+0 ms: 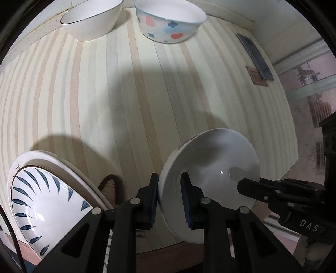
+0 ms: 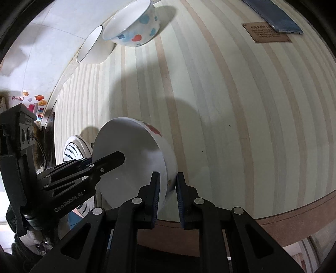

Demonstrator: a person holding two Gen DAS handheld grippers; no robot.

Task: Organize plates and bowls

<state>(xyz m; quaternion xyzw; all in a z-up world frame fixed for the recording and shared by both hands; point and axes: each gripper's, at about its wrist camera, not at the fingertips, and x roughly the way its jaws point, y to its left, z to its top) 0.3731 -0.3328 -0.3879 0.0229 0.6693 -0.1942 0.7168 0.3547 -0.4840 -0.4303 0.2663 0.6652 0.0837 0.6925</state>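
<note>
I count three bowls: a plain white one [image 1: 92, 19], a flowered one [image 1: 170, 21] beside it, and a third [image 1: 212, 174] in my tongs. There is one leaf-patterned plate [image 1: 48, 201]. One phone [image 1: 255, 56] lies at the table's far side.

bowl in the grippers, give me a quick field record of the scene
held item: white bowl with red print, tilted on its side above the striped table
left hand-held gripper: shut on the bowl's rim
right hand-held gripper: shut on the opposite rim
far edge: plain white bowl beside flower-print bowl
near left: leaf-pattern plate
far right: phone
</note>
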